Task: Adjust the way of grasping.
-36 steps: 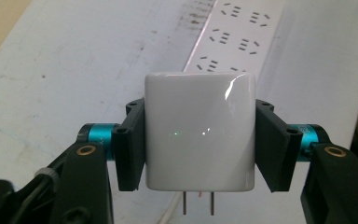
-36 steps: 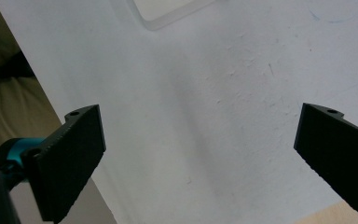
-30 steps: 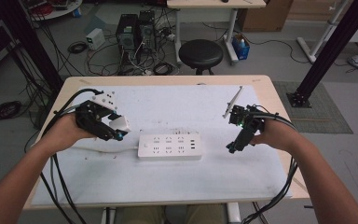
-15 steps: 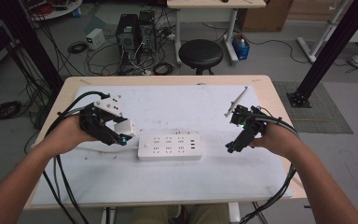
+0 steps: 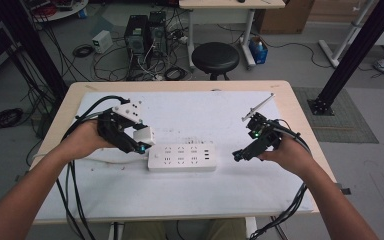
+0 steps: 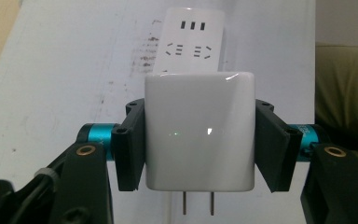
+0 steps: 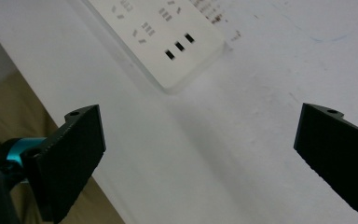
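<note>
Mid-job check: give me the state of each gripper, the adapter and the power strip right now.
Left gripper: shut on the white square plug adapter, held above the table.
White square plug adapter: clamped between the jaws, two prongs bare, not plugged in.
White rectangular power strip: flat on the white table, visible sockets unoccupied.
Right gripper: open, holding nothing, beside the strip's end.

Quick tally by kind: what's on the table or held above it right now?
Power strip: 1
White plug adapter, clamped in the left gripper: 1
Thin metal rod at the table's far right: 1
Total: 3
</note>
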